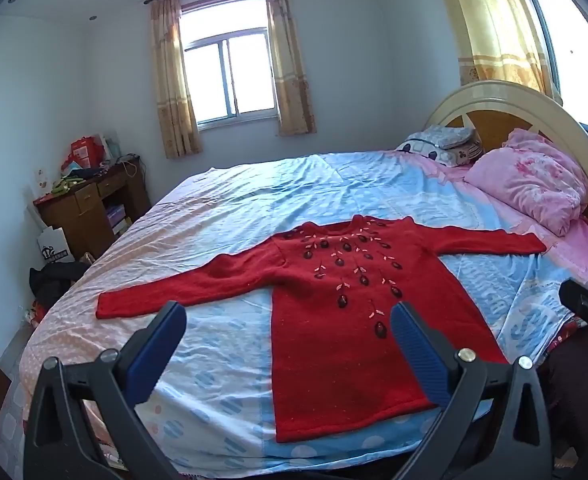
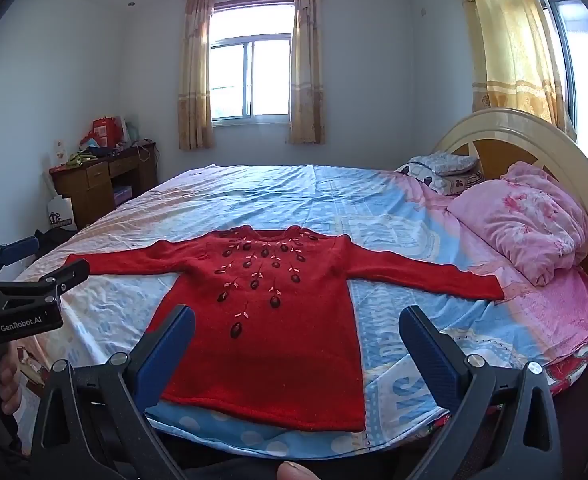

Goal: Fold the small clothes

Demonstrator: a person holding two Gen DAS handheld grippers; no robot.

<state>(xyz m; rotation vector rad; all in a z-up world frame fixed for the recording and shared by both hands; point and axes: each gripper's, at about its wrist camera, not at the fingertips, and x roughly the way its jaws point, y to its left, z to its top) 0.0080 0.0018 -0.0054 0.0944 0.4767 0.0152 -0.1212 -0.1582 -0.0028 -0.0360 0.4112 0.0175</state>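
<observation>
Both tools are tilted slightly downward with jaws spread wide and nothing between them. The left tool (image 1: 287, 330) fills its frame's lower part; the right tool (image 2: 296, 334) likewise. A hand (image 2: 7, 380) grips a handle at lower left.

The bed (image 1: 253, 184) is covered by a blue and pink sheet (image 1: 221, 344). A red sweater (image 1: 334, 320) is spread flat at lower centre; pink bedding (image 1: 534, 184) and pillows (image 1: 438, 144) are piled at right.

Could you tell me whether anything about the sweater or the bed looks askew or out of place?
Nothing stands out. The red sweater lies flat, front up, sleeves spread wide on the bed sheet, hem near the bed's front edge. The sheet is only lightly wrinkled.
</observation>
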